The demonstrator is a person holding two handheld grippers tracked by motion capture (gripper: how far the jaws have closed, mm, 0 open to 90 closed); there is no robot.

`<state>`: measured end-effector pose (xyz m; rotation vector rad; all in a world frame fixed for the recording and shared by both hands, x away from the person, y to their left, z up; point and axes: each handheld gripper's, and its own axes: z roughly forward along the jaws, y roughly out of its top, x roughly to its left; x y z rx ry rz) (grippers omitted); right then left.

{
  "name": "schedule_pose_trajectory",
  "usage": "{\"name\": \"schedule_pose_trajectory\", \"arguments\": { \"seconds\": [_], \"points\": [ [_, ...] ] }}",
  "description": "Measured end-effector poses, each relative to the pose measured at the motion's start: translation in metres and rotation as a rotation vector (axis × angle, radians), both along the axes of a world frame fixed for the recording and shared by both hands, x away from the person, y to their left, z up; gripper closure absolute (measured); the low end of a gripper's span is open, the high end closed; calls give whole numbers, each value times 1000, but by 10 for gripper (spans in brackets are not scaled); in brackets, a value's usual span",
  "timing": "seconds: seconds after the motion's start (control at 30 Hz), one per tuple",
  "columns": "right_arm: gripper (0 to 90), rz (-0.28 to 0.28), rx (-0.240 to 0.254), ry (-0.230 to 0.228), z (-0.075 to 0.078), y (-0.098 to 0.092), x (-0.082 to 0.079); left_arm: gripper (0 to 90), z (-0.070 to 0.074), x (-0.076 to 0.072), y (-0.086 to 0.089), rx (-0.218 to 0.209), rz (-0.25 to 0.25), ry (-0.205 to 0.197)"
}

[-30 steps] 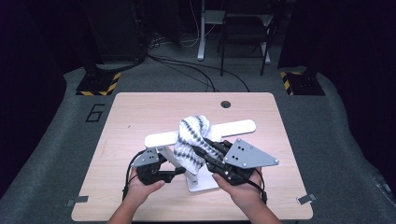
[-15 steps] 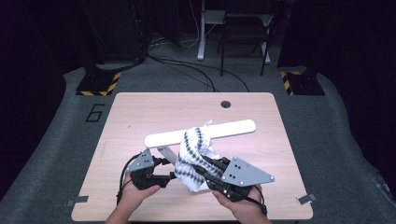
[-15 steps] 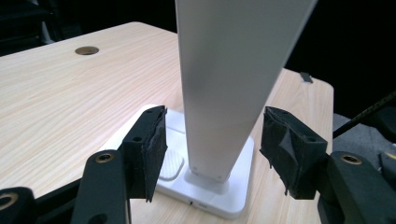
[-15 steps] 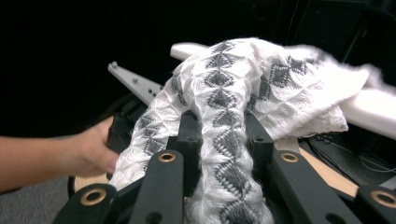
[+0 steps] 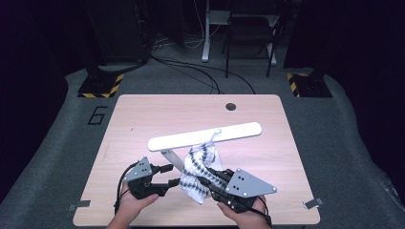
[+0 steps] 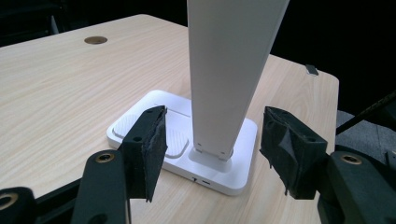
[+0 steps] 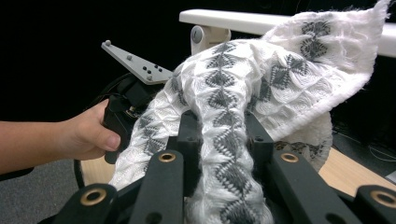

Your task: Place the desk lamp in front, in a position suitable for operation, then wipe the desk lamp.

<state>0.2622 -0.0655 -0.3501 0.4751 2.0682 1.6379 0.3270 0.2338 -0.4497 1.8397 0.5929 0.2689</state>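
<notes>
Right gripper clamped on patterned cloth; left gripper, just widened, empty astride lamp post

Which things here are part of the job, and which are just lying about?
In the job:
- cloth, clamped in the right gripper
- white lamp, its post between the open left gripper jaws

Lying about:
- table
- chair behind
- floor cables

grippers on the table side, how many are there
2: the left gripper near the table's front left, jaws open; the right gripper at front right, shut on the patterned cloth.
</notes>
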Motion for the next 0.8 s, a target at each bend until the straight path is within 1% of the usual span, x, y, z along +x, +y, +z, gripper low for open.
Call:
{"name": "schedule_pose_trajectory", "arguments": {
  "seconds": [0.03,0.07,0.1,0.2,0.23,0.27,0.37,0.4,0.47,0.53,0.6,0.7,0.73,0.77,0.8],
  "points": [
    [734,-1,3,3,-2,0,-1,408,0,0,1,2,-5,4],
    [734,0,2,-3,-3,-1,0,408,-1,-2,0,-2,2,5],
    [734,-2,-2,-4,-5,-1,-1,408,0,-3,1,8,4,3],
    [734,-10,-9,1,-14,-4,-2,408,-1,-3,4,-5,-7,8],
    [734,-11,-7,11,-16,-4,-2,408,-2,-4,3,-21,5,17],
    [734,-11,-13,16,-20,-5,-1,407,-2,-3,4,-12,-1,15],
    [734,-12,-35,28,-31,-5,0,407,-1,-4,7,-4,0,18],
    [735,-13,-35,25,-33,-5,0,408,-1,-5,8,1,9,18],
    [734,-14,-45,27,-38,-3,0,408,-2,-6,9,0,6,19],
    [734,-10,-46,30,-42,-2,0,408,-3,-7,10,-9,15,20],
    [734,-4,-47,38,-47,0,0,408,-4,-8,11,-1,12,19],
    [734,7,-48,54,-56,3,3,408,-5,-10,13,-4,14,33],
    [734,12,-45,76,-60,5,3,408,-6,-11,15,4,14,29],
    [734,16,-51,84,-64,6,4,408,-7,-11,16,6,13,38],
    [734,18,-55,88,-67,7,4,408,-8,-11,17,5,17,35]
  ]
}}
